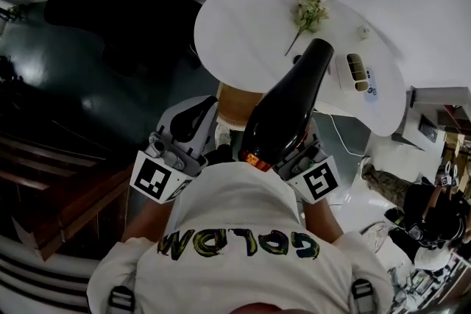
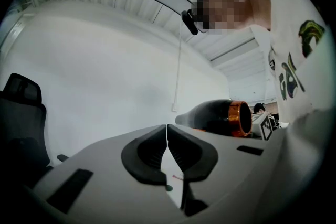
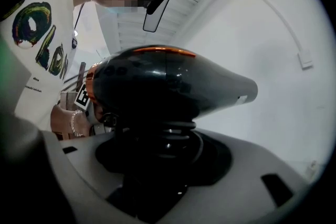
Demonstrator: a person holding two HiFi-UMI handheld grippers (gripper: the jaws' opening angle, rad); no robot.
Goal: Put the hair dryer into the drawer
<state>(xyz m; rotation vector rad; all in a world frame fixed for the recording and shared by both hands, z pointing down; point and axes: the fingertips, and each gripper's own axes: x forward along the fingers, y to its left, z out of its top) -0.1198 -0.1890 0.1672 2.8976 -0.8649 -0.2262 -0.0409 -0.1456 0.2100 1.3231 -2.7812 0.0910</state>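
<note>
A black hair dryer (image 1: 291, 105) with an orange ring at its rear stands out of my right gripper (image 1: 300, 152), nozzle pointing toward the white table (image 1: 243, 18). In the right gripper view the jaws are shut on the dryer's handle and its body (image 3: 173, 86) fills the view above my right gripper (image 3: 168, 152). My left gripper (image 1: 197, 114) is level beside it on the left. Its pads (image 2: 149, 152) touch each other with nothing between them, and the dryer (image 2: 220, 117) shows off to its right. No drawer can be made out for certain.
A tan wooden box-like piece (image 1: 237, 105) sits under the table's near edge. On the table lie a flower sprig (image 1: 307, 15) and a white slotted device (image 1: 355, 71). A black office chair (image 1: 118, 4) stands at the left, and cluttered shelving (image 1: 434, 158) at the right.
</note>
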